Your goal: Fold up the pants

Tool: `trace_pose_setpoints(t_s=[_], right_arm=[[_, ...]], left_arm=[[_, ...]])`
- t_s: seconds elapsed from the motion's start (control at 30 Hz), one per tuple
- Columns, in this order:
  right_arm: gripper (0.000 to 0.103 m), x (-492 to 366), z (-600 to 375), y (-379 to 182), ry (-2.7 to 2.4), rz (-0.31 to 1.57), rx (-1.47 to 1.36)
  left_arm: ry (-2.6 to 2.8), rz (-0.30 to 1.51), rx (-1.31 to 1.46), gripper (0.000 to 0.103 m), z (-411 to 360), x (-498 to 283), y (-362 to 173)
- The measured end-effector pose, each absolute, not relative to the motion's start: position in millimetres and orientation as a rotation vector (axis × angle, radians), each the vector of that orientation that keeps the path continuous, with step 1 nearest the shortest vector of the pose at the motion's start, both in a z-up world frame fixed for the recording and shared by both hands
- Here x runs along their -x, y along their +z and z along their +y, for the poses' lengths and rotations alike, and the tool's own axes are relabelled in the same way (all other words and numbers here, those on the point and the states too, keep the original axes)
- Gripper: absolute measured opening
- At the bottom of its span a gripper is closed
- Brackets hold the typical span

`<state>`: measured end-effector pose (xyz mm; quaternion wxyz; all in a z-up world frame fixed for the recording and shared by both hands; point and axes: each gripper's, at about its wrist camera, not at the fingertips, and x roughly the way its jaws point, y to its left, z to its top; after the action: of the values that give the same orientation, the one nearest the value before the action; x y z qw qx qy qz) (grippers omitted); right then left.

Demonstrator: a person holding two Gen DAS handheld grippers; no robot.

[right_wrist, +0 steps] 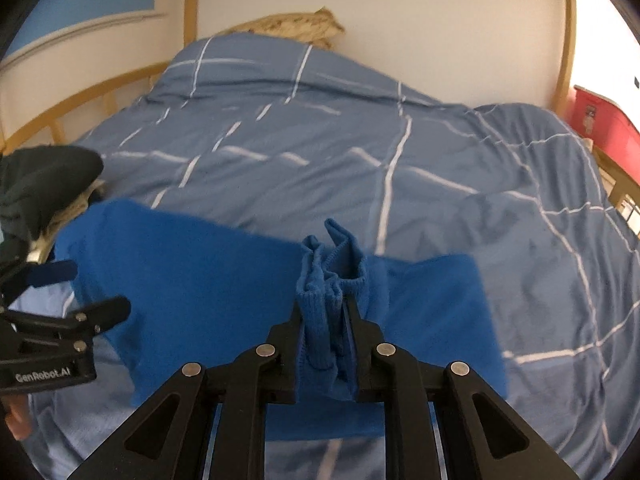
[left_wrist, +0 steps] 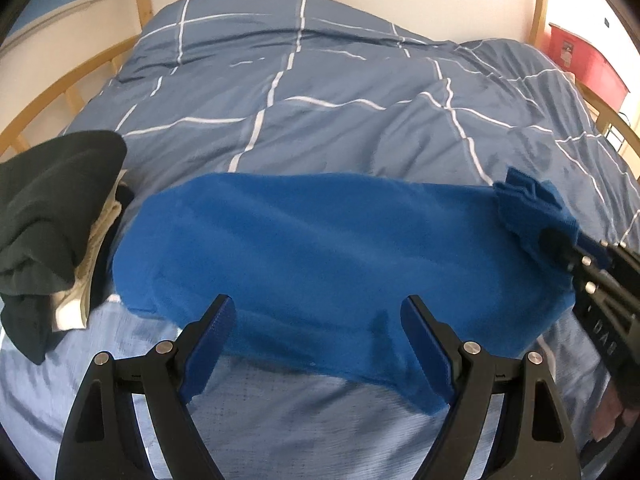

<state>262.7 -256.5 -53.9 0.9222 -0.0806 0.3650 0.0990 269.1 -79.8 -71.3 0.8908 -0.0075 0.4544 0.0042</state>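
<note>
The bright blue pants [left_wrist: 320, 248] lie folded lengthwise across the near part of the bed, running left to right. My left gripper [left_wrist: 318, 312] is open, its fingers above the pants' near edge, holding nothing. My right gripper [right_wrist: 325, 316] is shut on the bunched ribbed cuffs of the pants [right_wrist: 330, 276] and holds them lifted a little. In the left wrist view the right gripper [left_wrist: 560, 248] shows at the pants' right end. In the right wrist view the left gripper [right_wrist: 60, 292] shows open at the far left.
The bed has a blue duvet with white lines [left_wrist: 320, 92]. A pile of dark and pale folded clothes [left_wrist: 52, 216] sits at the left beside the pants. A wooden bed frame [left_wrist: 36, 112] rims the bed. A red bin [left_wrist: 580, 56] stands at the right.
</note>
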Motion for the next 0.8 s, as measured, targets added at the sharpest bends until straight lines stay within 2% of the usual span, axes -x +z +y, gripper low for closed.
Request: trace_pose_setpoints(t_s=[0.13,0.2,0.27,0.4,0.63,0.8], right_arm=[[0.020,-258.1,-249.1,-60.4,0.217,0.762,0.178],[0.024,-257.0,-246.6,-63.8,0.235,0.776,0.177],[0.034,-256.3,-244.3,-68.6,0.270,0.812,0.149],[0.034,-250.9,-236.3,-71.7,0.403,0.867,0.048],[0.034,-248.3,-239.4,-51.3,0.240,0.714,-0.025],[0.034,-270.1,-245.3,-71.5,0.214,0.787,-0.116]], left_arm=[[0.019,0.944,0.024,0.085,-72.5,-265.7,-72.7],[0.022,0.945,0.027,0.085,-69.0,-263.4,-73.1],[0.024,0.945,0.030,0.085,-65.9,-260.7,-72.8],[0.022,0.943,0.035,0.085,-58.4,-252.9,-71.7],[0.071,0.933,0.068,0.085,-32.4,-236.8,-72.8],[0.111,0.946,0.090,0.085,-13.0,-229.2,-80.3]])
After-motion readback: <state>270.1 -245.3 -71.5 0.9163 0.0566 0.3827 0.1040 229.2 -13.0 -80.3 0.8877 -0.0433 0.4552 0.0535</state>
